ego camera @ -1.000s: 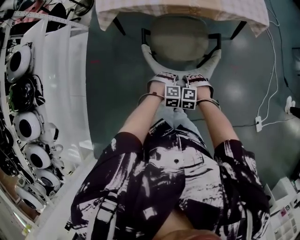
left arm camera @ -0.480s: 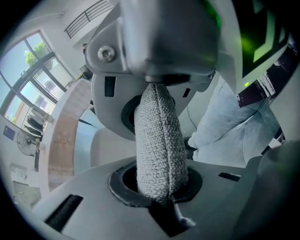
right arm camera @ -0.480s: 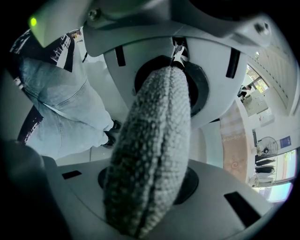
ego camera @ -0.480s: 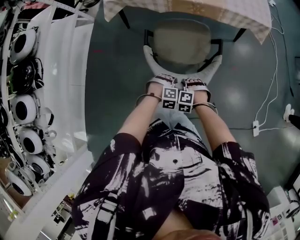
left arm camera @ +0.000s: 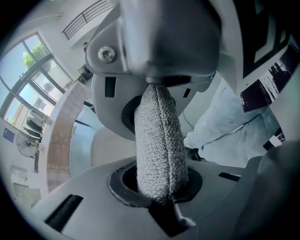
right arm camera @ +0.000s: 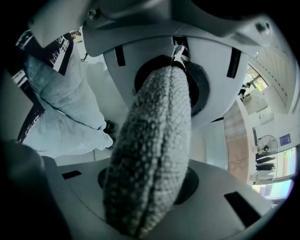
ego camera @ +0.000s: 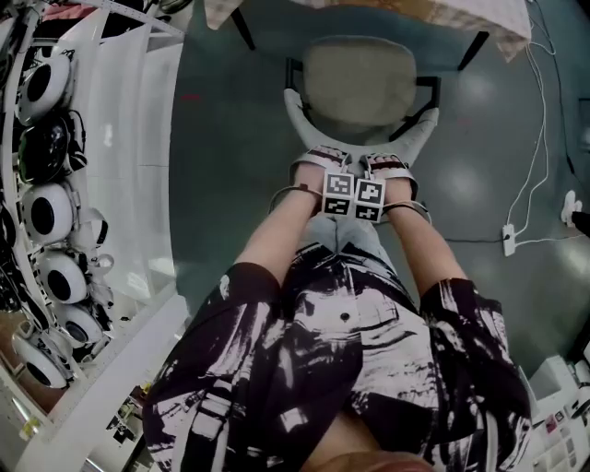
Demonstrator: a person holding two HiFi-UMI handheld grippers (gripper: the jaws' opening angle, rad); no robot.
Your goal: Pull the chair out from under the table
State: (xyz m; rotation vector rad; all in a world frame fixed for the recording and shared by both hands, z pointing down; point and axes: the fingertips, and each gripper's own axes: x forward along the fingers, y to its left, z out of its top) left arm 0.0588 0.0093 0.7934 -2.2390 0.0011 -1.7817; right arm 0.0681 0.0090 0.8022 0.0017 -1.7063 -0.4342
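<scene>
claws clamped, chair sliding out

your left claw and right claw both pinch the chair by its back; since a second ago the seat has cleared more of the table; nearly free, keep pulling.

Standing here, I can't read a single word or number. The cubes on the left gripper and the right gripper carry only black-and-white square marker patterns. A small blue sign on the far wall is too tiny to make out.
</scene>
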